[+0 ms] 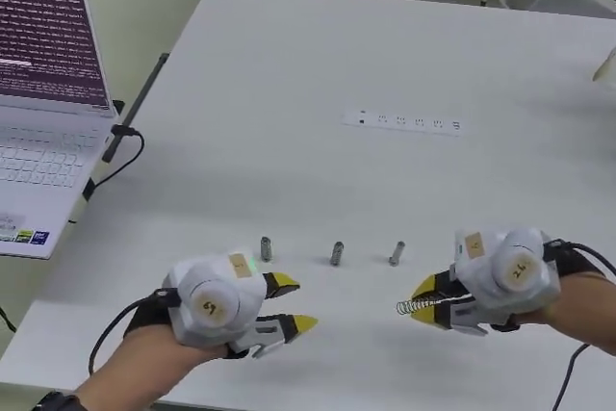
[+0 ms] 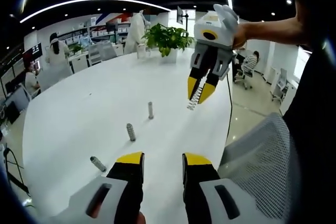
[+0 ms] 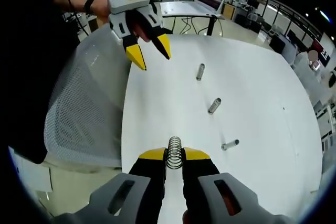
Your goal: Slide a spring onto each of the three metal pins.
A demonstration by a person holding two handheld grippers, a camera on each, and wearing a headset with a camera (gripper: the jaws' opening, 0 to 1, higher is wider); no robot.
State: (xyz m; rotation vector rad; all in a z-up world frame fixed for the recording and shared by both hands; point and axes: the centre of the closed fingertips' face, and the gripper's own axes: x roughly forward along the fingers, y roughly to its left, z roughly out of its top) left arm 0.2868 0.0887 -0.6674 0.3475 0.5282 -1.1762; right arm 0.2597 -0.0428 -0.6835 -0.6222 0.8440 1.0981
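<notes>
Head view, table [image 1: 289, 93]: white, with a laptop [image 1: 43, 45] at the far left and a power strip [image 1: 402, 122] well behind the work
Head view, pins: left pin [image 1: 266, 248], middle pin [image 1: 337, 253] and right pin [image 1: 397, 253] sit in a row between the two grippers
Head view, right gripper [image 1: 424, 302]: squeezed tight on a spring [image 1: 412, 306], which pokes out toward the pins, near the right pin but not touching it
Head view, left gripper [image 1: 294, 303]: jaws apart, nothing in them, near the left pin
Left gripper view, own jaws: yellow tips with a gap and just table between them
Left gripper view, pins: the two nearer ones look bumpy, as if springs are on them already; the far one looks smooth; too small to be sure
Right gripper view, spring: pinched between the yellow tips, seen end-on like a little ring
Right gripper view, pins: the nearest one is off to the right of the spring, not lined up with it
Step in hand: I think this is the last spring, held ready for the right pin
Next move: point the spring's hole at the top of the right pin, line them up, push it on slowly, then let go; a crooked spring could snag or tip the pin
</notes>
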